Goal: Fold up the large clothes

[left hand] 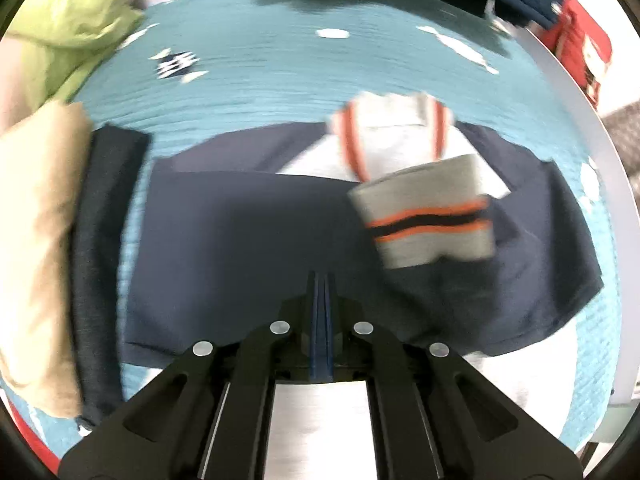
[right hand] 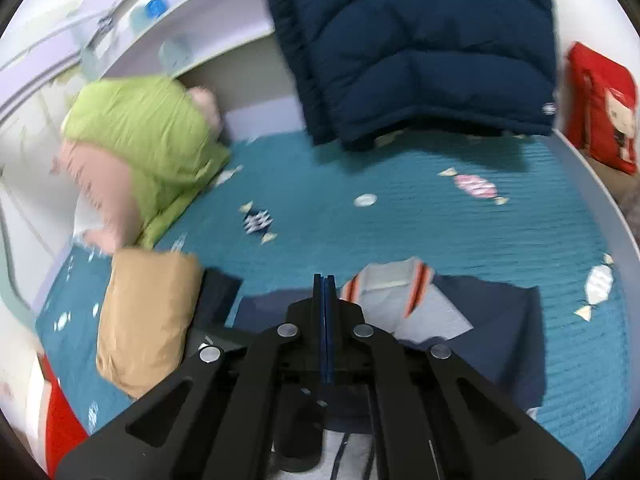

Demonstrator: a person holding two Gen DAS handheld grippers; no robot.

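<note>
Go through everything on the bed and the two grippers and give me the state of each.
Navy garment: lying on the bed, partly folded, grey striped cuff resting on top.
Puffer jacket: unfolded at the far end of the bed.
Tan bundle: folded, beside the garment.
Left gripper: fingers shut, empty.
Right gripper: fingers shut, empty.

Navy jacket (left hand: 260,232) with grey, orange-striped cuff lies part-folded on teal bedspread (left hand: 260,80).

A teal bedspread (right hand: 400,220) printed with candy shapes is spread over the bed. A green pillow (right hand: 148,136) is seen near the wall, and a red bag (right hand: 604,108) at the far right edge.
</note>
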